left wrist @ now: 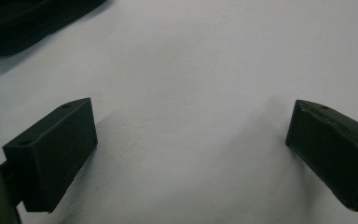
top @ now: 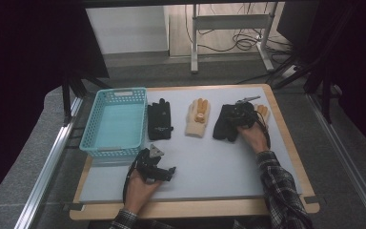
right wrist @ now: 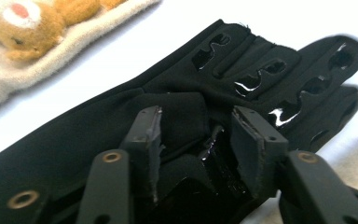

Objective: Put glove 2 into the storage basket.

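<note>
Two black gloves and two cream gloves lie in a row on the grey mat (top: 205, 167). My right gripper (top: 242, 114) (right wrist: 196, 121) is down on the right-hand black glove (top: 225, 125) (right wrist: 121, 121), its jaws closed on a bunched fold of the fabric. The other black glove (top: 159, 120) (left wrist: 23, 23) lies flat beside the basket. A cream glove with a bear (top: 198, 118) (right wrist: 32, 32) lies between them. The second cream glove (top: 263, 112) peeks out behind my right gripper. My left gripper (top: 167, 172) (left wrist: 191, 116) hovers open over bare mat near the front left.
A teal plastic basket (top: 115, 122) stands on the table's left side, with nothing in it. The wooden table edge (top: 195, 209) runs along the front. Metal rails flank the table, and a stand with cables is on the floor beyond.
</note>
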Motion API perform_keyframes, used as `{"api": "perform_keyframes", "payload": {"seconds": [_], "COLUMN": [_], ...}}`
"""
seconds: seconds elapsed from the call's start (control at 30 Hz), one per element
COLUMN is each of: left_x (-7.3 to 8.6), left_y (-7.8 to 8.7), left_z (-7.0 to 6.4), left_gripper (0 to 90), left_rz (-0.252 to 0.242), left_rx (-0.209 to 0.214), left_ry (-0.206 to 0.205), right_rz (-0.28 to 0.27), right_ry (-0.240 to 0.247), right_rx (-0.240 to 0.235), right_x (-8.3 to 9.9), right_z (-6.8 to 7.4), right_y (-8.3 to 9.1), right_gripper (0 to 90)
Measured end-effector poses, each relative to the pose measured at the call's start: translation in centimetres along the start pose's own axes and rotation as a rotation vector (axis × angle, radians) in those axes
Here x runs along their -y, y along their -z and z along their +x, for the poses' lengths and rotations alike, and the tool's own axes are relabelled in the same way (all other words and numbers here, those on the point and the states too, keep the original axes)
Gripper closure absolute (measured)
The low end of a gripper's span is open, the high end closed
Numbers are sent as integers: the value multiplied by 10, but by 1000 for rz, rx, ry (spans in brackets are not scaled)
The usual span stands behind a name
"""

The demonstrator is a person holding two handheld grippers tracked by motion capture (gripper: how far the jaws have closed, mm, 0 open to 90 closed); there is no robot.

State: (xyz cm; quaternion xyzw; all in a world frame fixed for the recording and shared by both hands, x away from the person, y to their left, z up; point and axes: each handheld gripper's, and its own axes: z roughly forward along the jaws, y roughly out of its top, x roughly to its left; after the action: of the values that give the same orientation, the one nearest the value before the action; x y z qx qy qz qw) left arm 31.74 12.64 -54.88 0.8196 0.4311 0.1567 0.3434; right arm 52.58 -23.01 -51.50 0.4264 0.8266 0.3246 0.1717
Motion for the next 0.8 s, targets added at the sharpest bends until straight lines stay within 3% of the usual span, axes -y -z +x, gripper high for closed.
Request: {"api": "perform_keyframes", "payload": {"seconds": [0.07, 0.13, 0.2, 0.37, 0.47, 0.6, 0.8], "left_x": [0, 0, 0, 0, 0, 0, 0], "left_y": [0, 0, 0, 0, 0, 0, 0], "left_z": [0, 0, 0, 0, 0, 0, 0], "left_gripper": [23, 23, 23, 23, 23, 23, 22], "left_rz": [0, 0, 0, 3, 3, 3, 1], "left_rx": [0, 0, 0, 0, 0, -1, -4], "left_ry": [0, 0, 0, -5, -4, -5, -6], "right_rz": [-2, -1, 4, 22, 1, -20, -69], "right_ry": [-30, -54, -78, -69, -40, -42, -15], "right_rx": [-23, -70, -91, -76, -60, -89, -138], "right_x": [1, 1, 1, -2, -4, -6, -10], "right_z": [-2, -4, -4, -1, 4, 6, 17], "right_y": [0, 1, 1, 3, 10, 20, 49], "right_gripper": [625, 772, 815, 829, 832, 832, 832]}}
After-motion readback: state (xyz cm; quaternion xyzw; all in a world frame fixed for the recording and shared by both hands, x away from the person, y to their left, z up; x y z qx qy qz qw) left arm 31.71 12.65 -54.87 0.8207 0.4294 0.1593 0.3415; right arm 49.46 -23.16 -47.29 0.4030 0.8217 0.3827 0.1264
